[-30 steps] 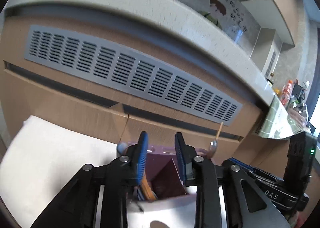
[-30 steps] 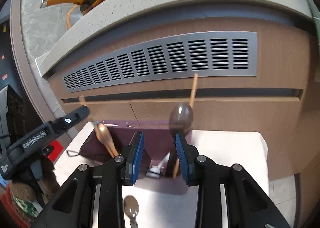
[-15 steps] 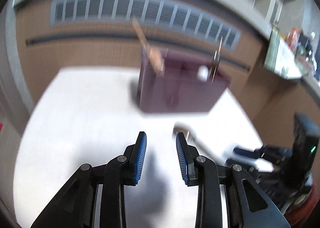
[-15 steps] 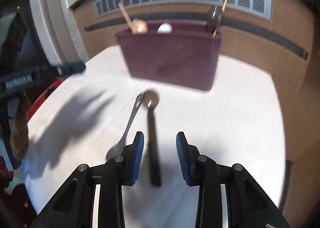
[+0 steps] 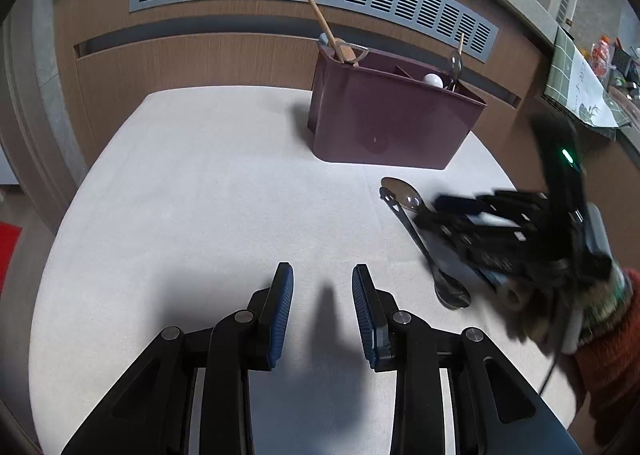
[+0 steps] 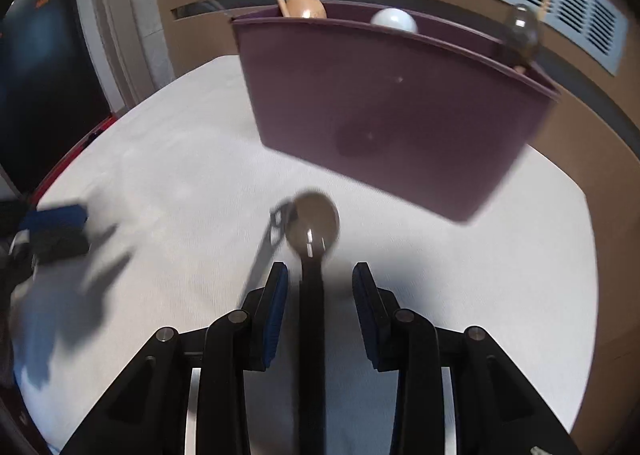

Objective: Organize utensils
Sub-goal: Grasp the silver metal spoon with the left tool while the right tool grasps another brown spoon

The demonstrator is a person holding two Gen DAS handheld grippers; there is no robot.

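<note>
Maroon plastic caddy (image 5: 392,123) at desk (image 5: 192,191) rear, holding wooden spoon (image 5: 324,25) and other utensils upright, sorted by compartment. Two loose spoons crossed in front: dark-handled spoon (image 6: 312,231) over steel spoon (image 5: 448,287), within reach for pickup. Right claw (image 6: 320,283) angled steeply down, jaws apart, straddling dark handle without pad contact. Left claw (image 5: 322,287) pitched down over bare desk, gaping, empty.
</note>
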